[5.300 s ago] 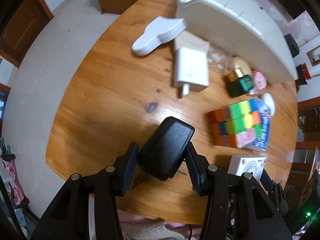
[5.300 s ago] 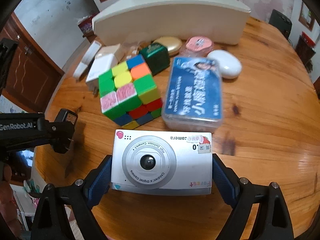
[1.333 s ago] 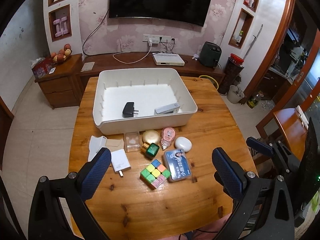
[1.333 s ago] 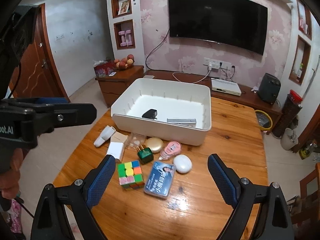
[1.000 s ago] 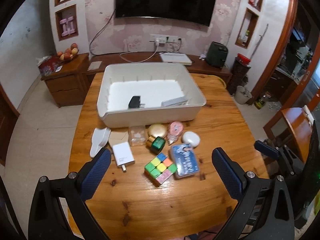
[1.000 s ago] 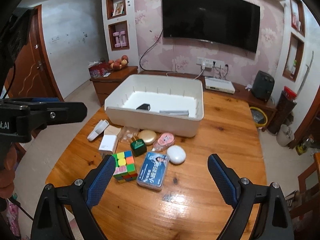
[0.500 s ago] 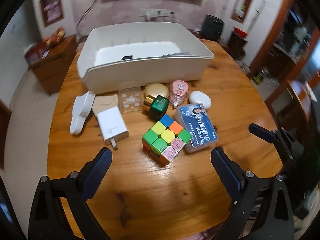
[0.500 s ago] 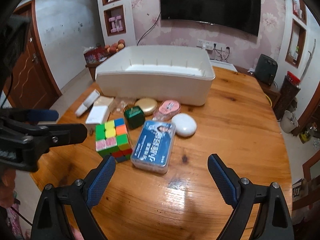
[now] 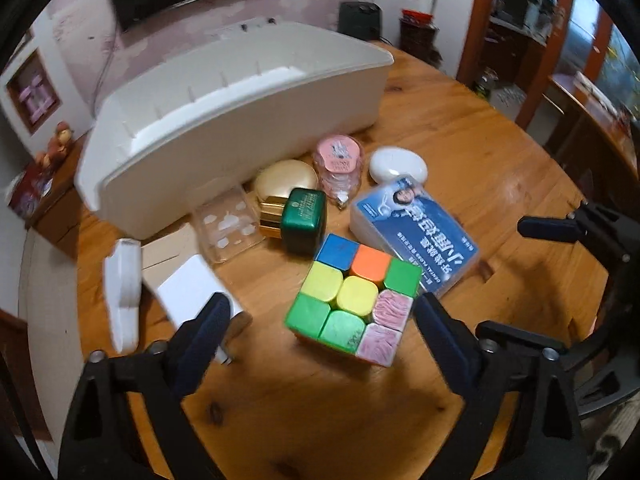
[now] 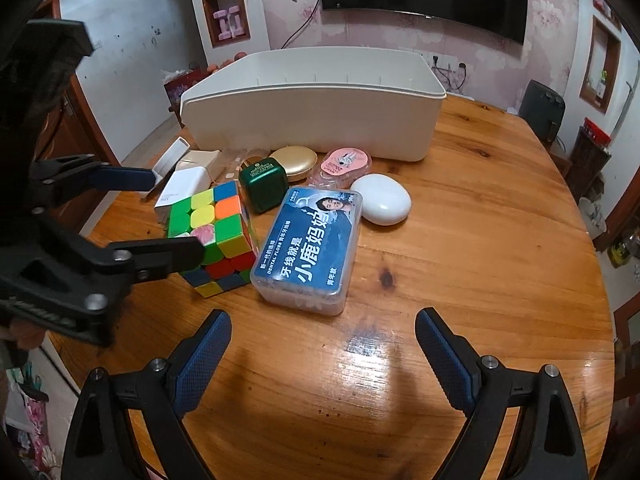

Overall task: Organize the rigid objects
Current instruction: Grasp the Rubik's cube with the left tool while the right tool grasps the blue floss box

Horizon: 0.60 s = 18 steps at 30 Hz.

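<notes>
My left gripper (image 9: 316, 334) had its fingers spread wide, nothing in them. The puzzle cube (image 9: 354, 306) sat right between my left fingertips, one corner close to the right finger (image 9: 440, 340), not yet touched as far as I could tell. My right gripper (image 10: 322, 354) was also spread and empty, over bare wooden surface (image 10: 460, 280). Just ahead of my right fingers lay the blue floss box (image 10: 310, 250), touching or nearly touching the cube on its left. Past that, the white oval case (image 10: 382, 198) and the green box (image 10: 264, 190). Further on, the gold compact (image 10: 294, 162) and pink dispenser (image 10: 342, 166) lay against the white bin (image 10: 312, 118), which stood farthest from both sets of fingers. The white charger (image 9: 192, 288) was behind my left finger.

Step, I judged: reaching for the next pickups, cube for left, floss box for right. Next move called for lowering left fingers around the cube's flat sides, squaring up, then closing; right needed to advance forward first.
</notes>
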Motion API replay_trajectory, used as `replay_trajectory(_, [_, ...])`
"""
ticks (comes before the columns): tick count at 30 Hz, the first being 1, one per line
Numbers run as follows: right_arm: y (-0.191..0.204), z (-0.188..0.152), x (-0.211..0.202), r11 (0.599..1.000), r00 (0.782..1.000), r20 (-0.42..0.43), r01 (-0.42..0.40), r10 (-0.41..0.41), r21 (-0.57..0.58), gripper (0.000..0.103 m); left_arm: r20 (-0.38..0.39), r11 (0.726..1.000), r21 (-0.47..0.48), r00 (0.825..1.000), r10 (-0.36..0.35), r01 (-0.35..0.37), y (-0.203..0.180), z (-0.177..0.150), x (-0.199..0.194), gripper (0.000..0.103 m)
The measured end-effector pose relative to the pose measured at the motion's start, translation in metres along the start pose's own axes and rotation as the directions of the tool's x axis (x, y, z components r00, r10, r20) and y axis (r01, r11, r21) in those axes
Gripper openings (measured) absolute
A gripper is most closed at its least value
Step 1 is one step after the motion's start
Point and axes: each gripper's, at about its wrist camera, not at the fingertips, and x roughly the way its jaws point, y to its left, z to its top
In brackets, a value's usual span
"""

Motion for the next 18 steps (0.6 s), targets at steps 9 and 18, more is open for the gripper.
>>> replay_trajectory(9, [0.003, 0.001, 0.010, 1.000, 1.000, -0.028, 0.002, -0.001, 0.014, 0.094, -0.045, 0.996, 0.078, 0.998, -0.040, 0.044, -0.009, -0.002, 0.022, 0.064])
replay_trajectory(18, [0.017, 0.006, 0.022, 0.999, 0.999, -0.025, 0.031, -0.031, -0.019, 0.094, -0.022, 0.992, -0.116, 0.999, 0.045, -0.047, 0.012, -0.022, 0.010, 0.064])
